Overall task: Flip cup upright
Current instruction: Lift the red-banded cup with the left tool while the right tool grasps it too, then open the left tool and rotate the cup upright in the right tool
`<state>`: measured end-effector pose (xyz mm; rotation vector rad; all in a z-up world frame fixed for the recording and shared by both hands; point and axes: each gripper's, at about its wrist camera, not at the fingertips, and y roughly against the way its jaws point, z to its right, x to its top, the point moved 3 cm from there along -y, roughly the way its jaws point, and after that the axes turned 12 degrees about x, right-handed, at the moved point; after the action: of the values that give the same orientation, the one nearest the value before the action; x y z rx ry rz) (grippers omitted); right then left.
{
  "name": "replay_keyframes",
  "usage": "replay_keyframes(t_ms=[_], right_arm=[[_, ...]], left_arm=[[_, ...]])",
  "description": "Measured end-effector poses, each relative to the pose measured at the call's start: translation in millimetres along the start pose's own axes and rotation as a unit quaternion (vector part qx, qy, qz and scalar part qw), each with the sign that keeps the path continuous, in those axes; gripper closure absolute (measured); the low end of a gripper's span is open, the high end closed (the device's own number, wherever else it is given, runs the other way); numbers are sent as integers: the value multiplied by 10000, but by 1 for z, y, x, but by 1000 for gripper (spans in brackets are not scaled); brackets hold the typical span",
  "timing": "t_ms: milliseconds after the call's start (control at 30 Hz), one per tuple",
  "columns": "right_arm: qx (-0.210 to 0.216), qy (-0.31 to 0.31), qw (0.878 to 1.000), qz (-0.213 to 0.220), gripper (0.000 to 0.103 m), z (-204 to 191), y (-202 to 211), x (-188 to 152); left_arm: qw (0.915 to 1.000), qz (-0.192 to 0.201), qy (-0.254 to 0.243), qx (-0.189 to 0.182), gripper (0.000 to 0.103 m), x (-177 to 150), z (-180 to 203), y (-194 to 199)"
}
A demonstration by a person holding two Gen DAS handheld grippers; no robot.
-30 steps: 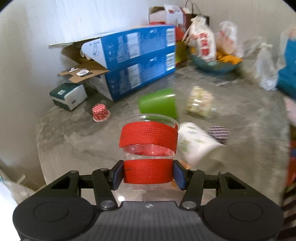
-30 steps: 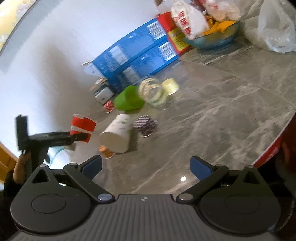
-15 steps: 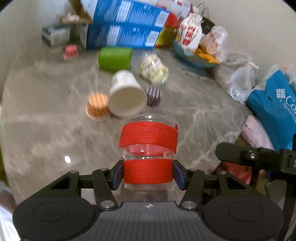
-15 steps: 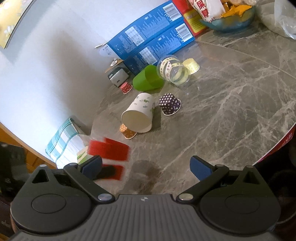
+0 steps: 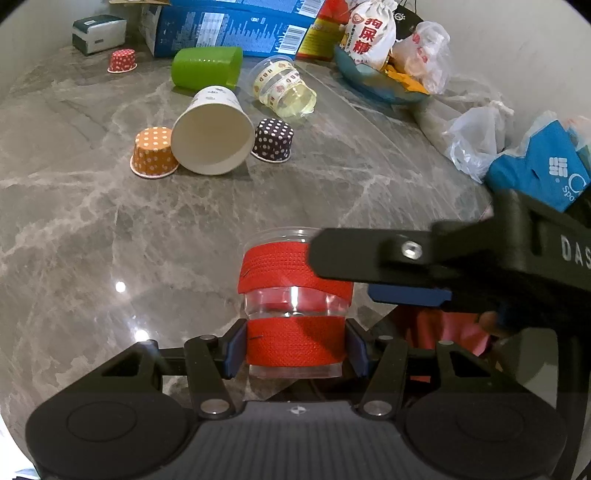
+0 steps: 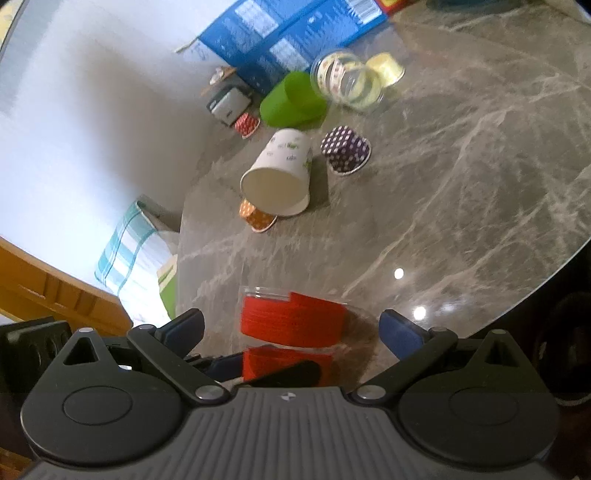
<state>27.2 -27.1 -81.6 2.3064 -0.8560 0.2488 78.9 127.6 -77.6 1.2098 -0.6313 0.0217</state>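
Note:
A clear plastic cup with two red bands (image 5: 293,314) is held in my left gripper (image 5: 295,356), which is shut on its lower band near the table's front edge. The cup also shows in the right wrist view (image 6: 291,323). My right gripper (image 6: 291,332) is open, with its fingers on either side of the cup's upper band, not touching it. One right finger (image 5: 373,254) crosses in front of the cup in the left wrist view.
On the grey marble table (image 5: 110,229) lie a white paper cup (image 5: 212,138), a green cup (image 5: 207,70), a clear patterned cup (image 5: 282,88) and small dotted orange (image 5: 153,151), dark (image 5: 273,140) and red (image 5: 122,61) cups. Blue boxes (image 5: 229,26), bags (image 5: 476,140) stand behind.
My left gripper has carried the red-banded cup toward the table's front edge. My right gripper has moved in so that its open fingers flank the cup.

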Motion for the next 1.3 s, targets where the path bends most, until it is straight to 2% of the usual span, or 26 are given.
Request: replay_keyframes(t_ms=[200,533,600,667,1000,1100,1167,1300], right_arm=[[-44,-97,9995,-290,3,0,-18,2],[-327,-37,9975,-627,17,1,-35,4],[-374,6,9971,-661,21,0,-36,5],[-420,22,9965,-727,31,0,-39,6],[-544,263,9950,-795,35,-7,-44,5],[-517,279,9950,-803,35,-7,-46,4],[-526,290,9951,-791,35,-8,-46,4],[-501,296,9951,-799,35,-11,-48,3]], left_arm=[[10000,0,94,-33,45,-1,1,-1],[9997,5,218,-146,45,-3,-3,-1],[9996,-2,224,-174,45,-4,-3,-1],[9995,-5,257,-205,45,-3,-5,-1],[9978,-51,456,-480,40,-6,-18,-5],[9971,-51,479,-592,26,-8,-27,-5],[9970,39,546,-543,8,-11,-31,-1],[9977,350,383,-437,6,-20,-39,12]])
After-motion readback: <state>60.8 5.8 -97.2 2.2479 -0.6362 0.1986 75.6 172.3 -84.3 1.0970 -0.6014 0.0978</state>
